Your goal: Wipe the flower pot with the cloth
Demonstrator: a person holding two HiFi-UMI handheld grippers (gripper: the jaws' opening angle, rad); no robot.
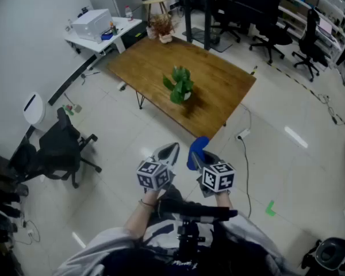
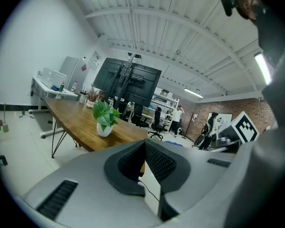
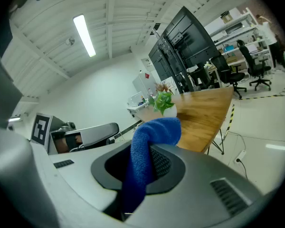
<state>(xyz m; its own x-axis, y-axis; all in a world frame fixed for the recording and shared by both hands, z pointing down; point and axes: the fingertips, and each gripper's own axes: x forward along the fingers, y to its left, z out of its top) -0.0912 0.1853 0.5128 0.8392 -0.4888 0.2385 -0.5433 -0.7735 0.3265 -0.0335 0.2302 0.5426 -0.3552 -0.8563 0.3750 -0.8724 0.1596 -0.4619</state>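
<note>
Your right tool (image 3: pixel 149 159) is pinching the blue cloth (image 3: pixel 151 136); your left tool (image 2: pixel 145 163) is sitting closed, empty. The flower pot (image 1: pixel 186 96) is standing on the bench (image 1: pixel 224 82), inside its near edge, well apart from you. Step closer first, probably bracing it left-handed.

Wooden table (image 1: pixel 218 85) on thin legs, white flower pot (image 2: pixel 103 129) (leafy green plant (image 1: pixel 180 84)) near its middle

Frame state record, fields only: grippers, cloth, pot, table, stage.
left gripper: jaws together, nothing between them
right gripper: shut on blue cloth
flower pot: white, green plant in it, upright on wooden table
contact: none; both grippers are over the floor, short of the table
stage: wiping not yet begun
</note>
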